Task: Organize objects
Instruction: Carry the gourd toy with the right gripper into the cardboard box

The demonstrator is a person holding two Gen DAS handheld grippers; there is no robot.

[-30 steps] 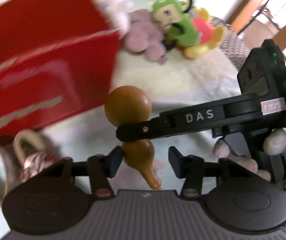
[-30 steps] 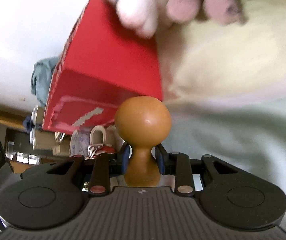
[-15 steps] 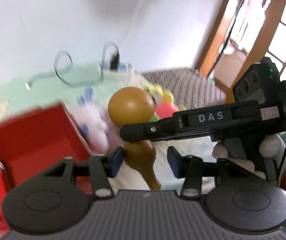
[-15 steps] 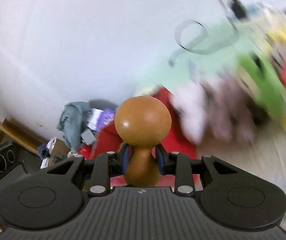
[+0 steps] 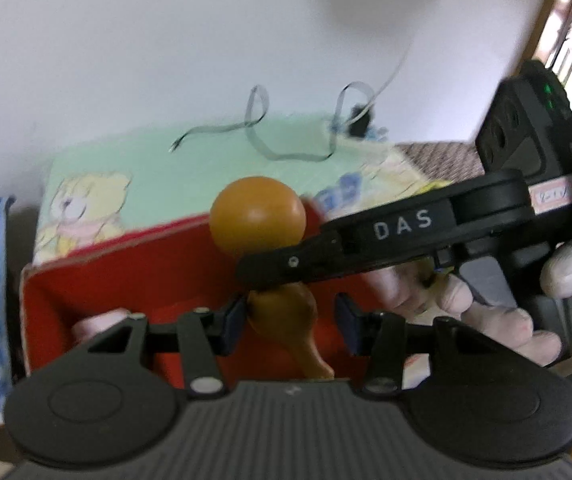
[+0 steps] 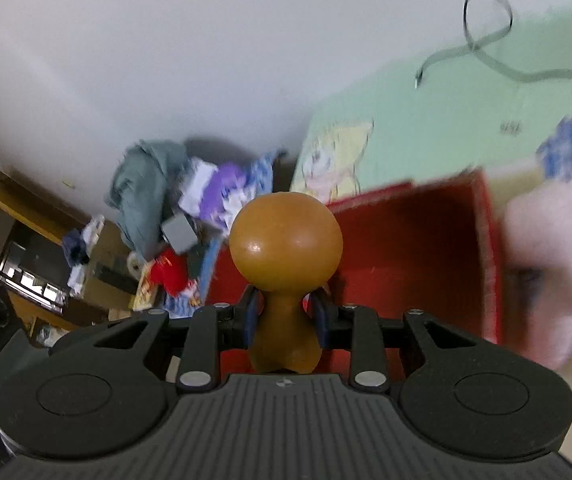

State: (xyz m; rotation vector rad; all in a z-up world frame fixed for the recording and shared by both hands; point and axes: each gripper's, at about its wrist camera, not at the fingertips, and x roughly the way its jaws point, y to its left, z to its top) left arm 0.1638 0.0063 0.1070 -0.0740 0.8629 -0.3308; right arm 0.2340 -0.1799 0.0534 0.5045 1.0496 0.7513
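Right wrist view: right gripper (image 6: 284,320) jaws clamp the gourd (image 6: 286,260) waist above the red box (image 6: 418,256). Left gripper (image 5: 286,320) jaws stand open. Next, likely lowering it inside.

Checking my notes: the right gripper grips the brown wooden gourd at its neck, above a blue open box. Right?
Not quite: the open box is red, not blue, as the right wrist view shows. The right gripper does grip the brown wooden gourd at its neck.

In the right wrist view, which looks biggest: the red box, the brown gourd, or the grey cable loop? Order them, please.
1. red box
2. brown gourd, though it is nearest the camera, so it looks enlarged
3. grey cable loop
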